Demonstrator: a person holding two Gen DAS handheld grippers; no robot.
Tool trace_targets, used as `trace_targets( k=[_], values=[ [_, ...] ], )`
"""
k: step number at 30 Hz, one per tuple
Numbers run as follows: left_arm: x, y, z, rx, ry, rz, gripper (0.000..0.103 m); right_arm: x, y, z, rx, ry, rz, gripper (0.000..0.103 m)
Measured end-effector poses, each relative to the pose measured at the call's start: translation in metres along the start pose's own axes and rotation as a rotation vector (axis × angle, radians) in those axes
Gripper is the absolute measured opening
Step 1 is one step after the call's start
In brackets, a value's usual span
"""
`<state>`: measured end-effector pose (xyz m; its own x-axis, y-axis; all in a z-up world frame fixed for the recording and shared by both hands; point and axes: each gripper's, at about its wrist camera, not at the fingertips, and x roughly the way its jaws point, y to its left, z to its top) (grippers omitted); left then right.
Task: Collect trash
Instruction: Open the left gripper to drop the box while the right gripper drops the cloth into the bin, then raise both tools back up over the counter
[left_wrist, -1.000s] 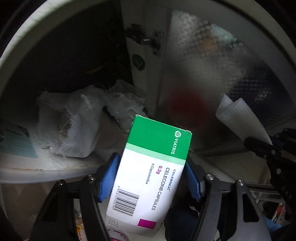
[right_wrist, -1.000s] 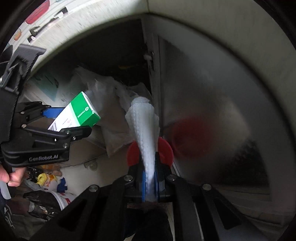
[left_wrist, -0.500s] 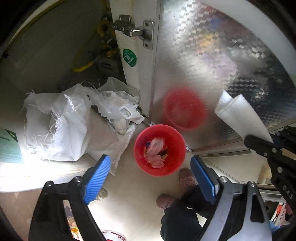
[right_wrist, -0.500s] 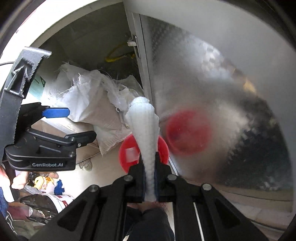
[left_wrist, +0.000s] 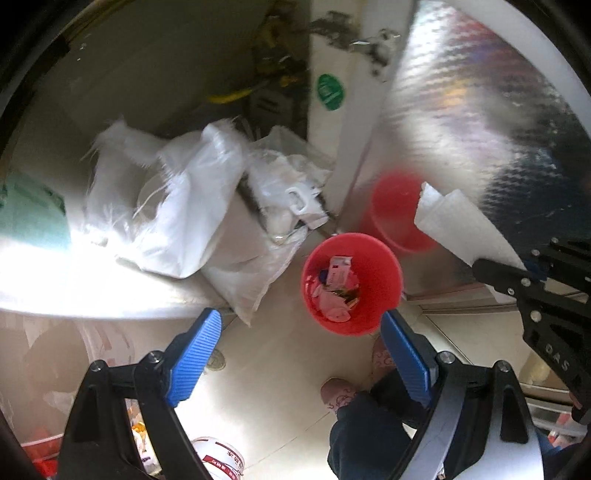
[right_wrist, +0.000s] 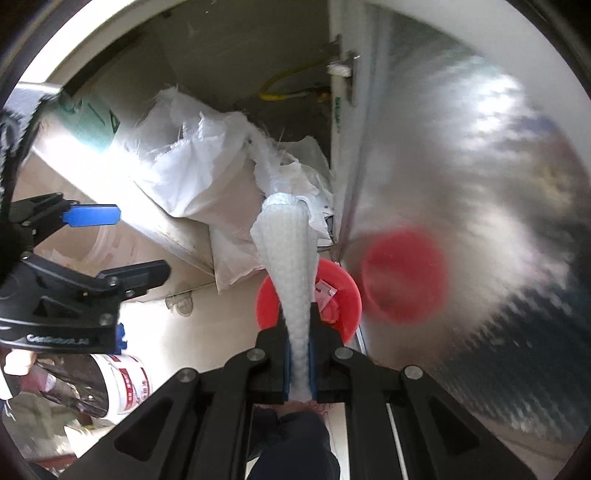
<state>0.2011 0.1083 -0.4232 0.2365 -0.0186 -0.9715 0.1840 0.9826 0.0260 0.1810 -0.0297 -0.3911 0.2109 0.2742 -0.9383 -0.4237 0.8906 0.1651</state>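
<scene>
"DAS" (left_wrist: 554, 360) readable on the right claw's arm in the left view; "GenRobot.AI", blurred, on the left claw's body (right_wrist: 59, 339) in the right view. Red print on the white pail (right_wrist: 125, 384), too small to read. Round green sticker (left_wrist: 330, 92) on the cabinet frame, text illegible.

Left claw (left_wrist: 301, 345): blue pads wide apart after just opening, nothing between them, pointing steeply down just short of the red bin (left_wrist: 351, 282). In the bin: a small box (left_wrist: 339, 269) with a red patch among crumpled scraps.

Right claw (right_wrist: 300, 354): pinched tight on a rolled paper towel (right_wrist: 291, 258), long axis along the fingers, free end flared out past the bin's far rim.

Bin on the floor, hard against the shiny door (left_wrist: 480, 129); white sacks (left_wrist: 184, 206) left of the bin; bare tile on its near side.
</scene>
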Motion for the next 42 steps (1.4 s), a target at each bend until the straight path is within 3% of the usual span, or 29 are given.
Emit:
trace_targets(
  k=[7, 10, 11, 12, 14, 16, 21, 33, 36, 42],
  values=[
    [0.023, 0.023, -0.019, -0.076, -0.004, 0.026, 0.087, 0.052, 0.012, 0.001, -0.092, 0.040, -0.025, 0.007],
    [0.035, 0.028, -0.028, -0.099, -0.004, 0.024, 0.087, 0.072, 0.014, -0.005, -0.120, 0.052, -0.051, 0.012],
    [0.038, 0.028, -0.031, -0.103, -0.005, 0.026, 0.087, 0.077, 0.014, -0.007, -0.123, 0.058, -0.053, 0.023],
    [0.041, 0.029, -0.034, -0.105, -0.003, 0.028, 0.087, 0.083, 0.014, -0.010, -0.123, 0.064, -0.051, 0.043],
    [0.042, 0.029, -0.039, -0.108, 0.005, 0.032, 0.087, 0.086, 0.012, -0.012, -0.113, 0.060, -0.059, 0.060],
    [0.034, 0.029, -0.042, -0.116, 0.010, 0.033, 0.087, 0.086, 0.013, -0.012, -0.105, 0.075, -0.047, 0.064],
    [-0.018, 0.028, -0.039, -0.132, 0.000, 0.022, 0.090, 0.036, 0.019, -0.009, -0.062, 0.067, -0.028, 0.082],
    [-0.175, 0.026, 0.013, -0.050, -0.136, 0.017, 0.092, -0.132, 0.033, 0.034, 0.001, -0.097, -0.042, 0.085],
    [-0.208, 0.025, 0.032, -0.026, -0.185, 0.002, 0.102, -0.166, 0.026, 0.047, 0.031, -0.151, -0.057, 0.090],
    [-0.258, 0.017, 0.074, 0.029, -0.270, 0.006, 0.102, -0.212, 0.007, 0.072, 0.074, -0.235, -0.094, 0.103]
  ],
)
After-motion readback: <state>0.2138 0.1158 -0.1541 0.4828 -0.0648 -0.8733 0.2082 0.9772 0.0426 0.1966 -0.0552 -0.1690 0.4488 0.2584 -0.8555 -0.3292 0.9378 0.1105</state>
